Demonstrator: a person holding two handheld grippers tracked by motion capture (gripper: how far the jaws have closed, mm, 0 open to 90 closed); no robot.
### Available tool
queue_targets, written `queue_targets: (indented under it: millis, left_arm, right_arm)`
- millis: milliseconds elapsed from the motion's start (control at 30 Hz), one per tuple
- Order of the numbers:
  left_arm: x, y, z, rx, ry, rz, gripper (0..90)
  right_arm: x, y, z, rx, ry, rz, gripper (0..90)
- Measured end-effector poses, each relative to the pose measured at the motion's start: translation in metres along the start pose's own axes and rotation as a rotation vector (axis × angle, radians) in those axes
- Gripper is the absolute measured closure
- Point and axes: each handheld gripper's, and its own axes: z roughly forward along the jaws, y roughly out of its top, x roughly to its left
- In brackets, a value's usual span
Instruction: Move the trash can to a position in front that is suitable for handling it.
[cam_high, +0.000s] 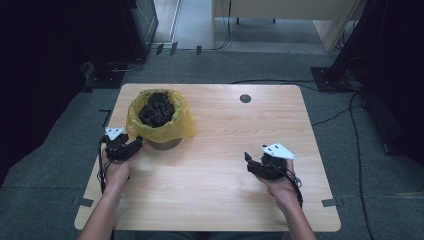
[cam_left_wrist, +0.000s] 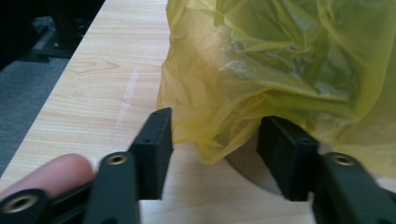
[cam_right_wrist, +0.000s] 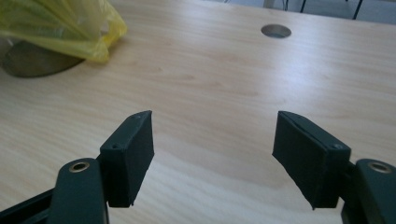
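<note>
Fingers (cam_left_wrist: 156, 140) of my left gripper (cam_left_wrist: 215, 144) stand apart around the yellow bag's (cam_left_wrist: 280, 70) hem, upper right of frame; overhead, dark contents (cam_high: 156, 109) show. Right gripper (cam_right_wrist: 224, 154) gapes over bare table (cam_right_wrist: 219, 84).

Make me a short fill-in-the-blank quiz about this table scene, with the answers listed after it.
1. The bin is lined with a ____ plastic bag.
2. The gripper next to the bag is the ____ one.
3. The right gripper has its jaws ____.
4. The round hole sits near the table's ____ edge.

Answers: yellow; left; open; far
</note>
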Motion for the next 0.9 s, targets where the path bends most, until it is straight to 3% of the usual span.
queue_targets:
  millis: [233,633,900]
  left_arm:
    - [0.007,0.01,0.01,0.001,-0.035,-0.064,63.0]
    - [0.013,0.024,0.028,-0.001,-0.08,-0.108,77.3]
    - [0.016,0.034,0.038,0.002,-0.067,-0.12,86.2]
  right_arm:
    - [0.03,0.023,0.026,-0.036,-0.027,-0.021,38.9]
    - [0.08,0.058,0.078,-0.105,0.04,-0.012,53.5]
    - [0.119,0.081,0.125,-0.101,0.074,-0.025,58.2]
